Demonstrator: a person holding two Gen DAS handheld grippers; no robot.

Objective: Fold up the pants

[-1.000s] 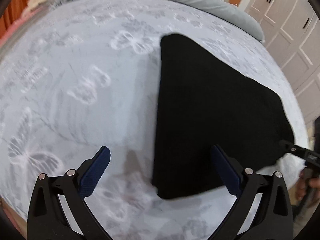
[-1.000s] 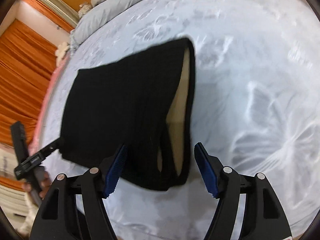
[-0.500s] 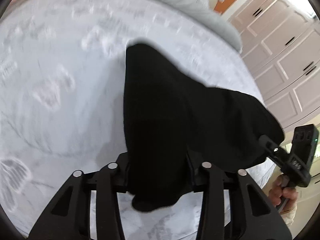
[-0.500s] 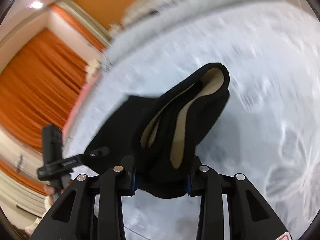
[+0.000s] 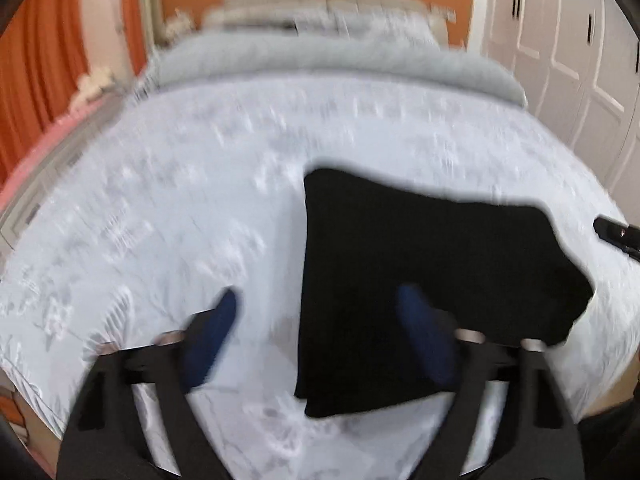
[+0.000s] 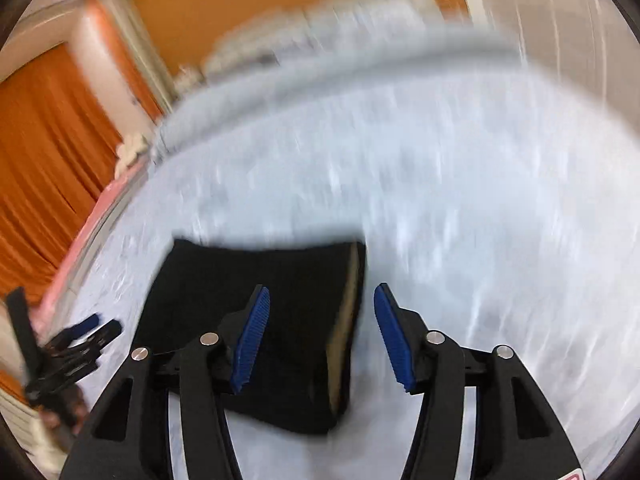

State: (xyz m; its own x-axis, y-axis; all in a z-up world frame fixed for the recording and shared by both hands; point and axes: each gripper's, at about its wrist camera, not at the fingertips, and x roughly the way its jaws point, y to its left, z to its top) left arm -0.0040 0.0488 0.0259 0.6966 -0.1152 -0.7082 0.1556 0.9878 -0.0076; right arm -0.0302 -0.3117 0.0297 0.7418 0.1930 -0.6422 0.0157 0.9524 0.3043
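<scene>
In the left wrist view, the left gripper [image 5: 320, 328] has its blue-padded fingers [image 5: 212, 332] spread wide apart with nothing between them. The black pants [image 5: 420, 280] lie folded into a compact block on the bed [image 5: 160, 220], toward the right side of its pale patterned cover. One finger sits over bare cover to the left of the pants, the other over the dark cloth; whether either touches is blurred. A grey blanket [image 5: 340, 60] runs across the far end of the bed, with orange curtains [image 5: 36, 60] at left and white wardrobe doors [image 5: 568, 40] at right. The tip of the right gripper [image 5: 618, 234] shows at the right edge.

In the right wrist view, the right gripper [image 6: 320, 340] is also spread, fingers [image 6: 250, 340] apart and empty. The pants [image 6: 280, 320] lie flat below it, a tan lining showing along their right edge. The left gripper [image 6: 72, 356] appears at far left, beside the pants, held by a hand [image 6: 60, 416].
</scene>
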